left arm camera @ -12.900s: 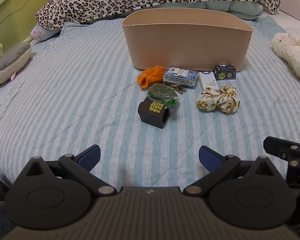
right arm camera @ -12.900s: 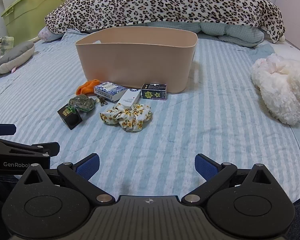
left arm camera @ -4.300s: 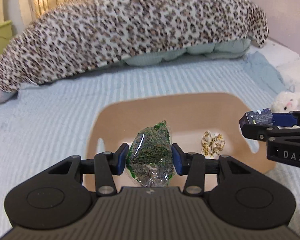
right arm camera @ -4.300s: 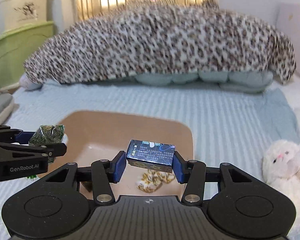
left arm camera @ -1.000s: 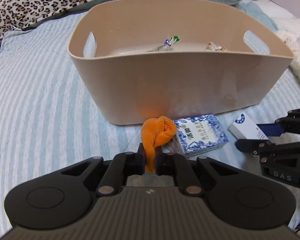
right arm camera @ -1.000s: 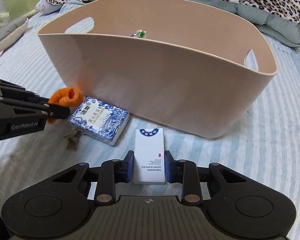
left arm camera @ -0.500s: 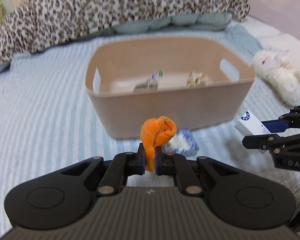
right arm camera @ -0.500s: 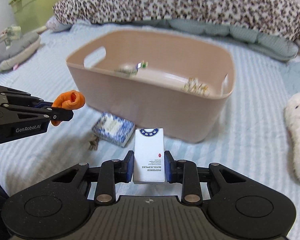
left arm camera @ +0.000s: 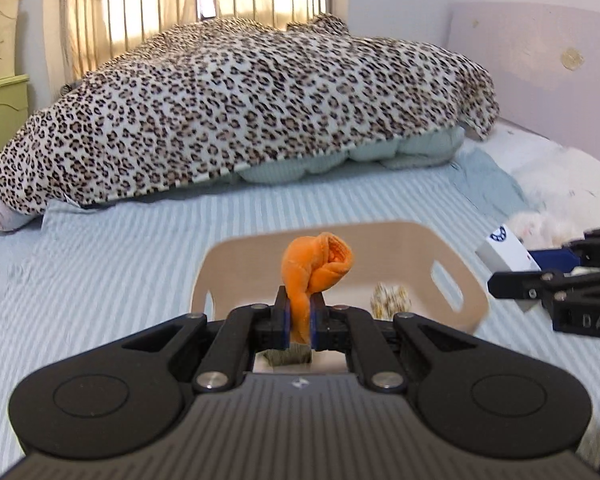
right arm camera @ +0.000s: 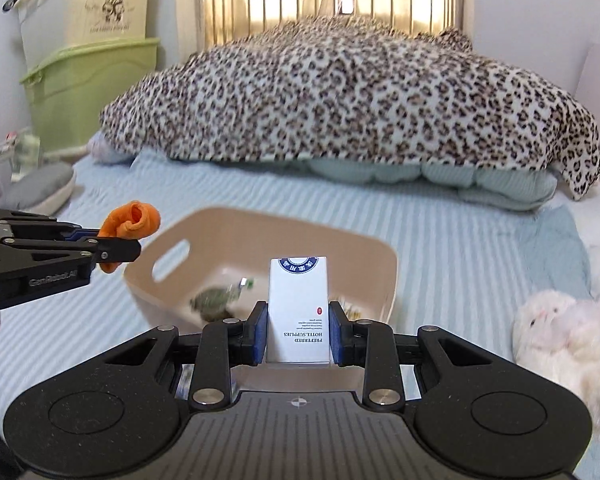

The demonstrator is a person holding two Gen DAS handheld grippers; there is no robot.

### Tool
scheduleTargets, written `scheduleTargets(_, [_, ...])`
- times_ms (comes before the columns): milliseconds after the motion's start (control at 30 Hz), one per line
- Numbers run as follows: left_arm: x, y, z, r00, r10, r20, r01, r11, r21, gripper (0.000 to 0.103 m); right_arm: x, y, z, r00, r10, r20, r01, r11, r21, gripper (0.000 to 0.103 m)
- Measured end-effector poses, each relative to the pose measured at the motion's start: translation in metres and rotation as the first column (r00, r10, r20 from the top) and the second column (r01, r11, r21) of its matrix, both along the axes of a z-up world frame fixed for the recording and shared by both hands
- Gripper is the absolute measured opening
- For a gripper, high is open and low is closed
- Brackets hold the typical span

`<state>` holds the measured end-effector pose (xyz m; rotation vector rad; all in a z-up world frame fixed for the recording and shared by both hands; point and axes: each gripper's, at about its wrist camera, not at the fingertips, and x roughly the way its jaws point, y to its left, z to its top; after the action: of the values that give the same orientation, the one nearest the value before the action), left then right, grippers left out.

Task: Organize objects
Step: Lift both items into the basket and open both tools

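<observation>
Left wrist view: left gripper [left arm camera: 299,322] raised above the near edge of the beige tub [left arm camera: 466,278], jaws clamped tight on a bunched orange cloth [left arm camera: 314,270] that sticks up out of the pads. Inside the tub, a floral scrunchie [left arm camera: 391,297] lies to the right, and a dark green packet [left arm camera: 288,357] shows just below the pads. Right gripper [left arm camera: 512,266] enters from the right edge, holding a white box [left arm camera: 504,249] level with the tub's right rim. Right wrist view: right gripper [right arm camera: 298,329] also held over the tub [right arm camera: 260,226], jaws closed on the white box [right arm camera: 299,308]; the box stands upright between the blue pads [right arm camera: 261,330], its print upside down, reading "PREFERRED HOTEL SUPPLIES". Green packet [right arm camera: 214,300] blurred on the tub floor beyond. Left gripper [right arm camera: 96,242] at left with the orange cloth [right arm camera: 131,221], above the tub's left handle slot. Tub sits on a blue striped bedspread [right arm camera: 460,248]. Leopard-print blanket [right arm camera: 340,100] heaped at the far end; white plush toy [right arm camera: 560,332] near right; green storage bin [right arm camera: 84,88] far left.
</observation>
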<state>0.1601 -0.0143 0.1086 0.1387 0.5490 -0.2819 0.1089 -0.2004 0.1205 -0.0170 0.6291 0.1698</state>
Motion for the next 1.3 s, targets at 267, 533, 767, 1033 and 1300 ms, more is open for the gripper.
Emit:
scheduleTargets(267, [0.068, -0.025, -0.028, 0.994, 0.073, -0.081, -0.067, 0.995, 0.072, 0.010, 0.056, 0.005, -0.014, 0.999, -0.046, 0.003, 0.046, 0.999, -0.020, 0.028])
scheduleTargets(533, [0.112, -0.034, -0.082, 0.956, 0.134, -0.260, -0.099, 0.984, 0.146, 0.010, 0.114, 0.000, -0.063, 0.987, -0.090, -0.133, 0.083, 0.995, -0.056, 0.028])
scheduleTargets(767, [0.116, -0.030, -0.101, 0.941, 0.148, -0.305, -0.098, 0.980, 0.174, 0.015, 0.127, -0.001, -0.096, 0.968, -0.098, -0.230, 0.079, 0.993, -0.092, 0.029])
scheduleTargets(1033, [0.096, -0.019, -0.068, 0.956, 0.168, -0.239, -0.137, 0.981, 0.139, 0.070, 0.100, 0.003, -0.070, 0.985, -0.066, -0.160, 0.051, 0.994, -0.097, 0.073])
scheduleTargets(1300, [0.057, -0.004, -0.036, 0.969, 0.157, -0.190, -0.128, 0.979, 0.158, 0.075, 0.055, 0.003, -0.040, 0.990, -0.027, -0.139, 0.019, 0.998, -0.057, 0.081])
